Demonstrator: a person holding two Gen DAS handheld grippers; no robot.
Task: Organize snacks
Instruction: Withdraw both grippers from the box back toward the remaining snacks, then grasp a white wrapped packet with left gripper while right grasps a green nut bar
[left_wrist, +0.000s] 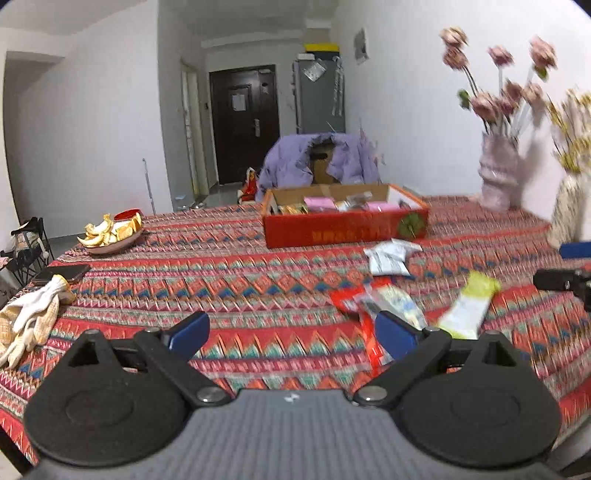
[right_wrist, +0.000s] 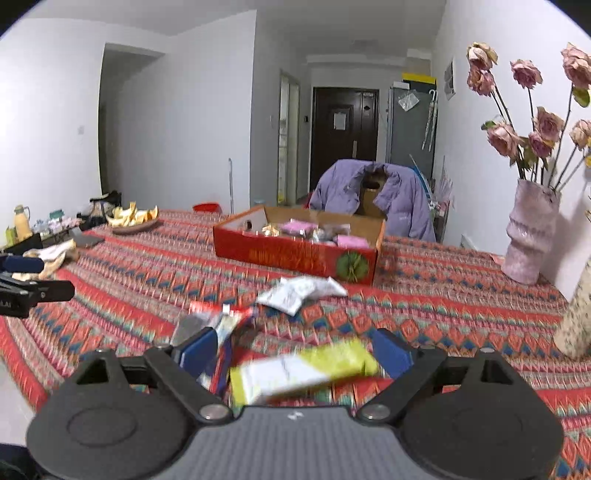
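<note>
Nearer than the red box (right_wrist: 295, 254), a blurred yellow-green snack packet (right_wrist: 301, 369) lies on the worktop (right_wrist: 443, 314) between the wide-open right gripper (right_wrist: 295, 354), apparently untouched; left gripper (left_wrist: 291, 332) open, empty.

White gloves (left_wrist: 27, 321), a peel-filled plate (left_wrist: 110, 232), a phone (left_wrist: 61, 274), pink flower vase (right_wrist: 528, 236)

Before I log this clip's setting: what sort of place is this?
Most likely a lived-in apartment's dining area: a table under a patterned tablecloth, a purple jacket draped over a chair, a dark entry door down the hall, and a vase of dried roses.
</note>
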